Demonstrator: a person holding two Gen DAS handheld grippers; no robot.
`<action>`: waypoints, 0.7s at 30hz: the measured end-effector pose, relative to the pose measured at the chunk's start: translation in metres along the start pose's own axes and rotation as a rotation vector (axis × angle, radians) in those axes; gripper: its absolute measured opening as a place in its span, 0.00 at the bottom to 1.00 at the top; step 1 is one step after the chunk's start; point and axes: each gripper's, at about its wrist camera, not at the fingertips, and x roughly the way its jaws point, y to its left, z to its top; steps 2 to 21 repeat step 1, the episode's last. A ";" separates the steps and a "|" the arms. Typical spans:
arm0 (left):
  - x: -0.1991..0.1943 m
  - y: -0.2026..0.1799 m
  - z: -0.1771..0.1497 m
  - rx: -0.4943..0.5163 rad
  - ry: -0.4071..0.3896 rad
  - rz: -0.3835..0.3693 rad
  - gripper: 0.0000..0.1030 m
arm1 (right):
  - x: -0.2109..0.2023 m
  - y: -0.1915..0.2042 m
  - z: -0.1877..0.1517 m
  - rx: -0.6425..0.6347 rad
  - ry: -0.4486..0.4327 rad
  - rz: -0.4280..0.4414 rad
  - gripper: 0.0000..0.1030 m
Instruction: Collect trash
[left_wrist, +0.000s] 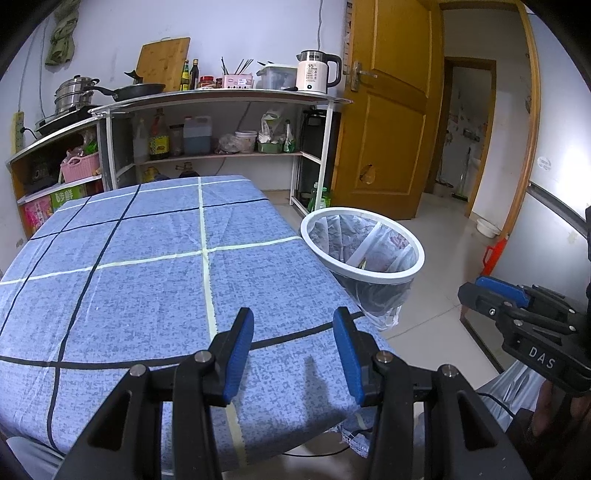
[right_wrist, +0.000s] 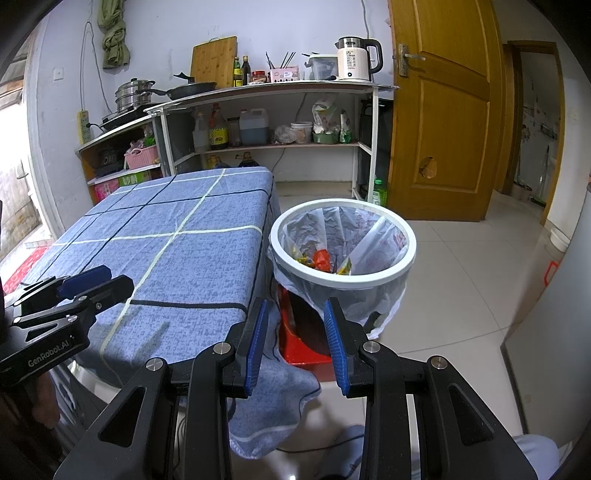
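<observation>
**Ana:** Trash (right_wrist: 317, 260) first: where does it sit?

**Ben:** Start from the right tool (right_wrist: 295, 341). Its blue pads stand apart with nothing between them, a middling gap. It hangs past the near corner of the counter (right_wrist: 192, 258), over the drooping edge of the blue checked cloth (right_wrist: 273, 398). Beyond its tips stands the bin (right_wrist: 343, 284), a white ring with a thin bag hung inside. The trash lies at the bottom of that bag: an orange wrapper and some yellow and green bits.

**Ana:** And the left tool?

**Ben:** The left tool (left_wrist: 293, 347) is spread wider, also empty, and hangs above the near part of the counter (left_wrist: 147, 277). From its camera the bin (left_wrist: 364, 275) stands just beside the counter's right edge, and the right tool (left_wrist: 517, 310) shows at the far right.

**Ana:** Anything under the bin?

**Ben:** A red container (right_wrist: 295, 332) sits low beside it, against the counter's side. I cannot tell whether they touch.

**Ana:** Further out?

**Ben:** A shelf unit (right_wrist: 280, 146) along the wall with bottles and jars, a white kettle (right_wrist: 356, 61) and a frying pan (right_wrist: 192, 88) on top, then a wooden door (right_wrist: 443, 122).
</observation>
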 end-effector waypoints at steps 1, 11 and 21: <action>0.000 0.000 0.000 -0.001 0.000 0.000 0.45 | 0.000 0.000 0.000 0.000 -0.001 0.000 0.32; 0.000 0.000 0.000 -0.001 0.000 0.000 0.45 | 0.000 0.000 0.000 0.000 -0.001 0.000 0.32; 0.000 0.000 0.000 -0.001 0.000 0.000 0.45 | 0.000 0.000 0.000 0.000 -0.001 0.000 0.32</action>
